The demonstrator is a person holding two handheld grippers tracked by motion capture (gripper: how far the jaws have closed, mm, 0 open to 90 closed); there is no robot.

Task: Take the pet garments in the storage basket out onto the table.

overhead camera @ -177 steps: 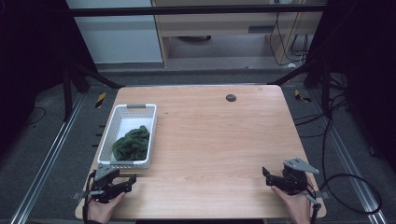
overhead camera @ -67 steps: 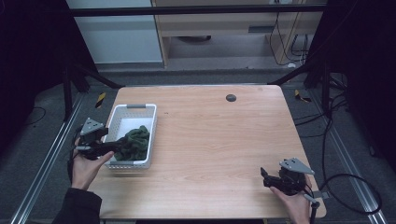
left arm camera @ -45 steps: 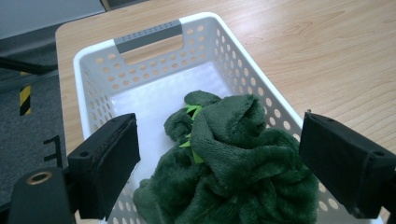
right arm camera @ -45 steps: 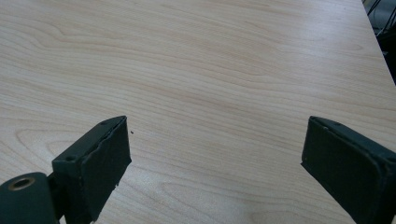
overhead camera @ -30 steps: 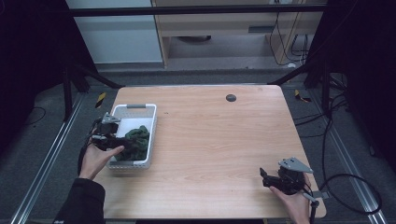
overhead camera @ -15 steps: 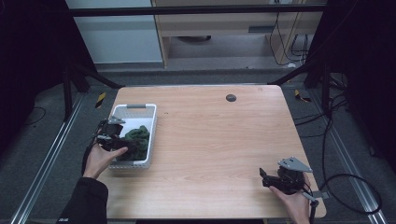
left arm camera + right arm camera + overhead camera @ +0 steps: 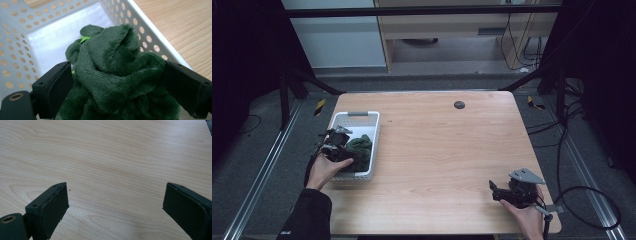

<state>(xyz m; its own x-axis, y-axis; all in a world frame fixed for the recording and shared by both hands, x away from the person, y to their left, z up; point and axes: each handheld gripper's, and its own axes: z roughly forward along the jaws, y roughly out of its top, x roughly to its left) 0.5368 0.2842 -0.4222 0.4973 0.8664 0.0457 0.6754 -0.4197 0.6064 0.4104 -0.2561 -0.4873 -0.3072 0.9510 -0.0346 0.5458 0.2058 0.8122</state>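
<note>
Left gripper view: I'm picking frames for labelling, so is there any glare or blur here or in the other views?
Left gripper view: glare whitens the basket floor; green cloth sharp. Right gripper view: evenly lit table, far edge slightly soft. High view: dim surroundings, table well lit.

Cloth (image 7: 360, 145) in basket (image 7: 371, 131) on table's (image 7: 452, 145) left side.

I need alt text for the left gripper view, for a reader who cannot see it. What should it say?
A dark green plush cloth lies bunched in a white perforated basket, between the two wide-open black jaws of the left gripper. A small bright green bit shows near the top of the cloth, and a wooden table is visible beyond the basket wall at upper right.
</note>
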